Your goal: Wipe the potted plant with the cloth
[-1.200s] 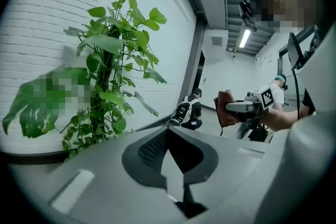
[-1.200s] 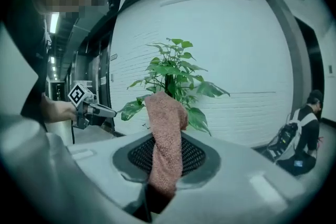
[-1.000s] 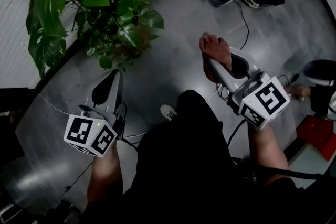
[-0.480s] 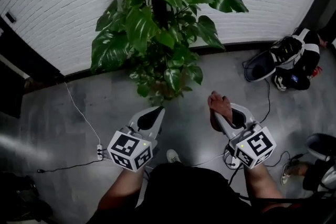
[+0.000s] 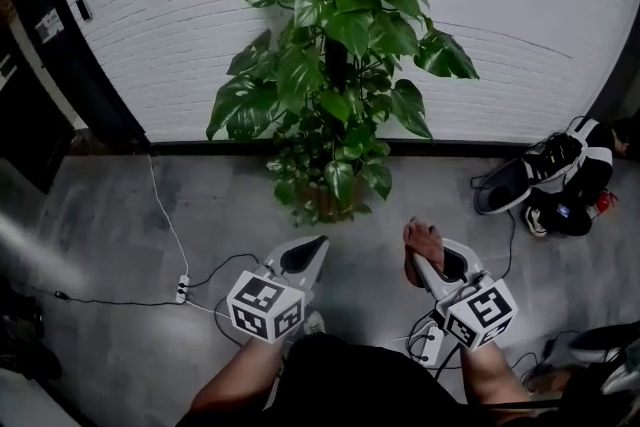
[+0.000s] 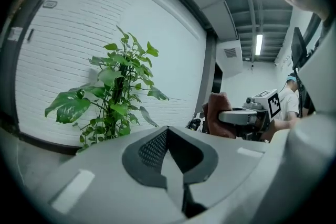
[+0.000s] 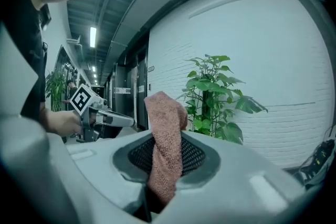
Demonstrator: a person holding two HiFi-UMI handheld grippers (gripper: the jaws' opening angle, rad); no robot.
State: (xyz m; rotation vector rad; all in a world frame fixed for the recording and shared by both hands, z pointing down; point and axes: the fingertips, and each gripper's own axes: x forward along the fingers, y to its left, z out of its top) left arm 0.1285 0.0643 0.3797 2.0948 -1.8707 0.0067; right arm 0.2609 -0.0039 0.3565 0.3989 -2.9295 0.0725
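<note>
A tall potted plant (image 5: pixel 335 65) with broad green leaves stands against the white brick wall; it also shows as the plant (image 6: pixel 113 97) in the left gripper view and the plant (image 7: pixel 215 99) in the right gripper view. My right gripper (image 5: pixel 420 250) is shut on a reddish-brown cloth (image 5: pixel 422 237), which sticks up between the jaws as the cloth (image 7: pixel 165 149). My left gripper (image 5: pixel 308 255) is shut and holds nothing. Both point toward the plant and stop short of its lowest leaves.
A white power strip (image 5: pixel 181 289) with cables lies on the grey floor at the left. A black-and-white bag (image 5: pixel 545 177) sits by the wall at the right. A dark doorway (image 5: pixel 40 85) is at the far left.
The view has lifted from the floor to the whole plant and wall. Both grippers have risen and moved toward the plant, the cloth still held in the right one.
</note>
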